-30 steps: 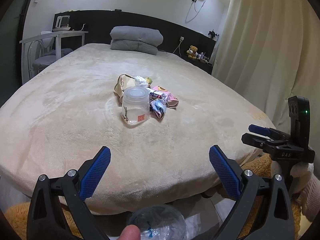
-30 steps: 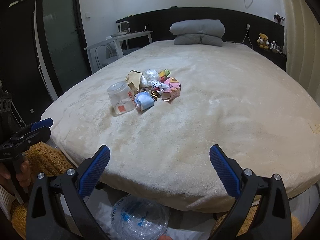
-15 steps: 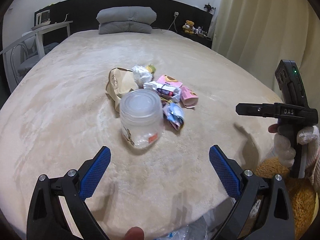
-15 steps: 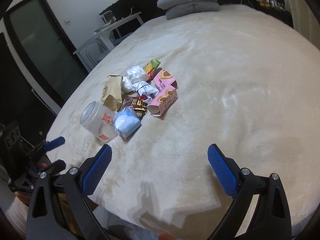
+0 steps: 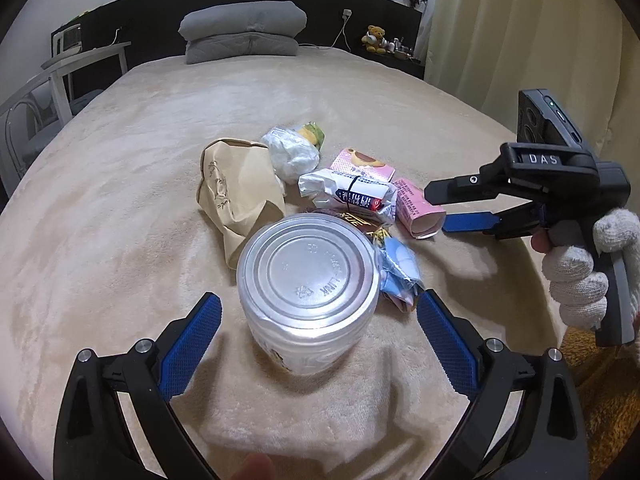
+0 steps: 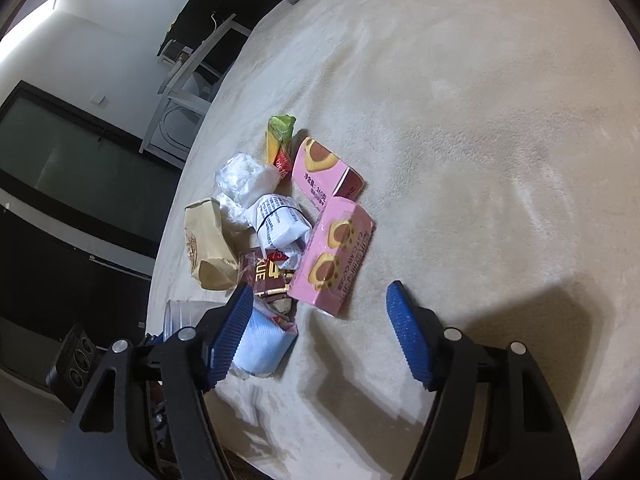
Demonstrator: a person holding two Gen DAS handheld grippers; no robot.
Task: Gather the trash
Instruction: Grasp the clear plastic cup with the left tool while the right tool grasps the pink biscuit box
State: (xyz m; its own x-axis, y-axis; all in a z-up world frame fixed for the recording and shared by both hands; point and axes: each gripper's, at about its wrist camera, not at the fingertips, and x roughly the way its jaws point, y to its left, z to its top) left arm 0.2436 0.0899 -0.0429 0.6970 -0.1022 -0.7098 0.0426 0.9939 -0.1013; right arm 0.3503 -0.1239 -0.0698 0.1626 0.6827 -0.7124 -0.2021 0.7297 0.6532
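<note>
A heap of trash lies on the beige bed [image 5: 120, 208]: a brown paper bag [image 5: 240, 196], a white wrapper [image 5: 348, 194], two pink boxes, a blue packet [image 5: 400, 268] and a clear plastic jar [image 5: 308, 280]. My left gripper [image 5: 320, 336] is open, and the jar stands between its blue pads without touching them. My right gripper [image 6: 320, 320], rolled sideways [image 5: 434, 210], is closing. The near end of a pink cookie box [image 6: 332, 256] sits just inside its tips, and the pads are clear of it. The blue packet [image 6: 264, 344] lies beside its left finger.
Grey pillows [image 5: 242, 32] lie at the dark headboard. A white desk and chair [image 5: 80, 60] stand to the left of the bed, a curtain [image 5: 520, 40] hangs on the right, and a dark glass door [image 6: 72, 168] is beyond the bed's edge.
Both grippers came forward and down from the bed's foot to the heap. The left now straddles the jar. The right has rolled over and its jaws have narrowed.
</note>
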